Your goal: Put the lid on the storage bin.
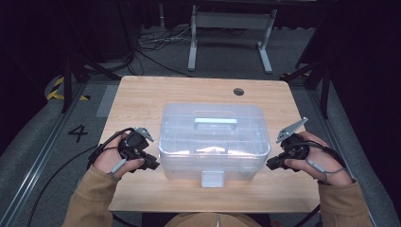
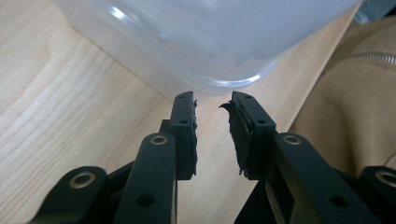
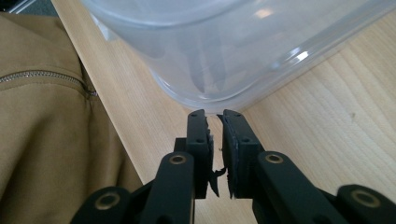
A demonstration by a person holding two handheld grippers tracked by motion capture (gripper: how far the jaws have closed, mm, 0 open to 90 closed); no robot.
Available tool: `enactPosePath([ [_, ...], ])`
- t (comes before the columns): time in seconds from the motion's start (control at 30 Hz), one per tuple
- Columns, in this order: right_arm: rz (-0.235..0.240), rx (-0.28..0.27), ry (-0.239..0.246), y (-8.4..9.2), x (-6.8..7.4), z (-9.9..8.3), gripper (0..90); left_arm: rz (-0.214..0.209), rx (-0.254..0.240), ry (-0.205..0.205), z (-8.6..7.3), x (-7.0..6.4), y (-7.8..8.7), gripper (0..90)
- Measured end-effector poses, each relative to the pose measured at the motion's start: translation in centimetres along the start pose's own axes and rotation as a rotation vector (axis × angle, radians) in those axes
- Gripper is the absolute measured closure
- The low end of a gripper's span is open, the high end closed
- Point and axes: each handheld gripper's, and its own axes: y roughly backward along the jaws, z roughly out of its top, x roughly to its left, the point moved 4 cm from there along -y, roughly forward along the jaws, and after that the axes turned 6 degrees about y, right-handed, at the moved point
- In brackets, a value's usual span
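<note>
Nothing looks started: the clear plastic storage box (image 1: 213, 142) sits latched, lid on, between my claws. My left gripper (image 2: 212, 105) stands slightly apart, empty, at its near corner; my right gripper (image 3: 215, 116) is nearly together, empty. The high view alone reveals the lid handle (image 1: 215, 122) and front latch (image 1: 212, 178).

A rectangular light wooden table (image 1: 142, 99) with rounded corners stands on grey floor. A clear plastic lidded storage box (image 1: 213, 142) with a pale handle on top sits directly on it, about mid-table and nearer the person's edge. Beyond the box, toward the far right corner, a small round hole (image 1: 239, 91) pierces the tabletop.
</note>
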Motion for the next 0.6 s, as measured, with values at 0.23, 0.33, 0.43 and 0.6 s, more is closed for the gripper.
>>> enactPosePath([
  [0.23,-0.046,-0.074,-0.024,1.3,-1.2,-0.1,73.3,0.052,-0.151,0.060,-0.3,1.1,1.5,67.4],
  [0.33,-0.083,-0.136,-0.054,2.1,-2.0,0.0,69.2,0.087,-0.234,0.097,-0.4,1.5,2.1,66.5],
  [0.43,-0.116,-0.188,-0.091,2.5,-2.6,0.1,65.6,0.102,-0.263,0.112,-0.4,1.8,2.3,64.6],
  [0.6,-0.210,-0.290,-0.107,3.0,-4.3,0.0,59.1,0.168,-0.367,0.161,-0.5,3.5,2.6,61.2],
])
